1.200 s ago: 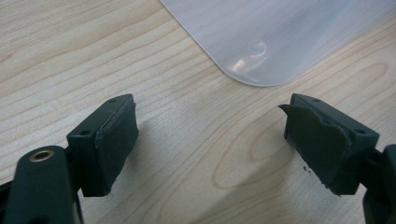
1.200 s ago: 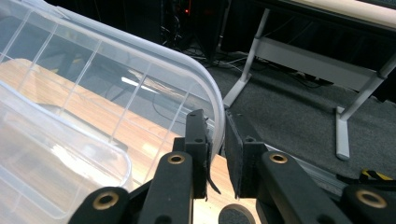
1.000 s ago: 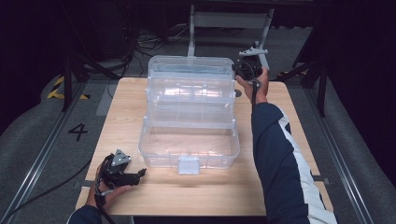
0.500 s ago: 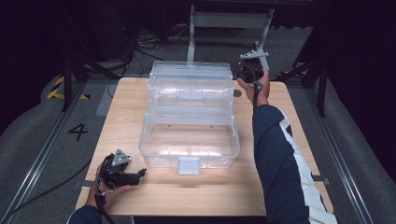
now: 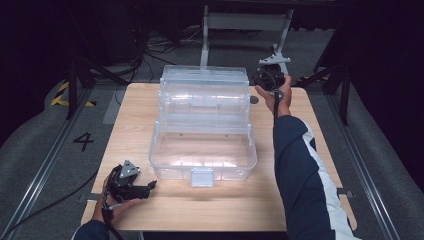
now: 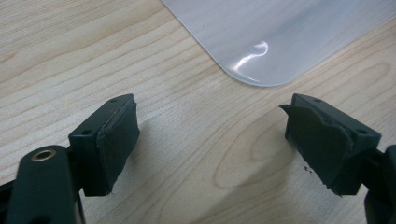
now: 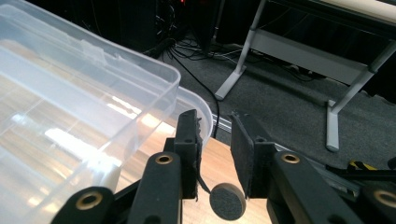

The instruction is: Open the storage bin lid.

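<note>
Your clear plastic box [image 5: 202, 125] sits mid-frame in the high view on the desk [image 5: 310, 145], lid thrown back toward the far edge, front latch facing you. Bare desk runs down both sides of it, wider at frame right; the strip along the near edge is free too.

Your left gripper [image 5: 131, 185] is at lower left of the high view, just off the box's near-left corner, low over the desk. In the left gripper view [image 6: 210, 140] its jaws stand wide apart with only bare wood between them; the box's rounded corner [image 6: 261, 42] is at the top of the frame, apart from both pads.

Your right gripper [image 5: 269, 79] is at upper right of the high view, at the lid's far-right corner, close to the desk's back edge. In the right gripper view [image 7: 215, 154] its jaws have just been opening and now show a narrow gap with nothing clamped; the lid rim [image 7: 177, 79] sits just to the left of the left pad. A small dark round pad [image 7: 227, 201] lies on the desk below the jaws. Beyond the edge there's floor with cables and a metal stand [image 7: 261, 42].
</note>
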Available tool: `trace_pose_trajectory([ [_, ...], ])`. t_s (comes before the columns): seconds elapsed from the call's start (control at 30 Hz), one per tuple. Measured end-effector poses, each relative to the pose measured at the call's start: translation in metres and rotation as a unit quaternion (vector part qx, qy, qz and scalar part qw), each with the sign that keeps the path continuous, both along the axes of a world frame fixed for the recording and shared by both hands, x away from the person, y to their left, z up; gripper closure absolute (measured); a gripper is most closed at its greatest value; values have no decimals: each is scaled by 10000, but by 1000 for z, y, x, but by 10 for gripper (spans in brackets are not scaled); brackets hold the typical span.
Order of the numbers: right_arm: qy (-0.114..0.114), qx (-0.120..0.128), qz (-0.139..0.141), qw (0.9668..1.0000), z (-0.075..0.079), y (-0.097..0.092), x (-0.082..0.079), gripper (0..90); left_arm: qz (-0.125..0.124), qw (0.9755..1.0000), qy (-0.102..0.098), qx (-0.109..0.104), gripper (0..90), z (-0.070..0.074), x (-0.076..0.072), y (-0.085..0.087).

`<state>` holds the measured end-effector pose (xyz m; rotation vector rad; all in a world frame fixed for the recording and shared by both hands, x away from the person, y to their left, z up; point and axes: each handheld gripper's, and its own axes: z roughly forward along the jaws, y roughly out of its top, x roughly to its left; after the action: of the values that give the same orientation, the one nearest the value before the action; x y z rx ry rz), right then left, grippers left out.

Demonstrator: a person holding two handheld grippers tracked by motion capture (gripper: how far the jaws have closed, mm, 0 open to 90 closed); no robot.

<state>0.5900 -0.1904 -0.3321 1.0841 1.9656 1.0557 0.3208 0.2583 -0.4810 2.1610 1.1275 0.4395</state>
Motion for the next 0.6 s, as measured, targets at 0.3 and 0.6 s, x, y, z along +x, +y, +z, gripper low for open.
trace_pose_trajectory([
  [0.3, -14, -25, 40, 10000, -5, -7, -17, 698, -3, 10000, -1, 2, 179, 0, 0, 0],
  [0.6, -134, -42, 179, 9997, 4, -11, -37, 689, 30, 10000, -38, -22, 179, -1, -1, 0],
])
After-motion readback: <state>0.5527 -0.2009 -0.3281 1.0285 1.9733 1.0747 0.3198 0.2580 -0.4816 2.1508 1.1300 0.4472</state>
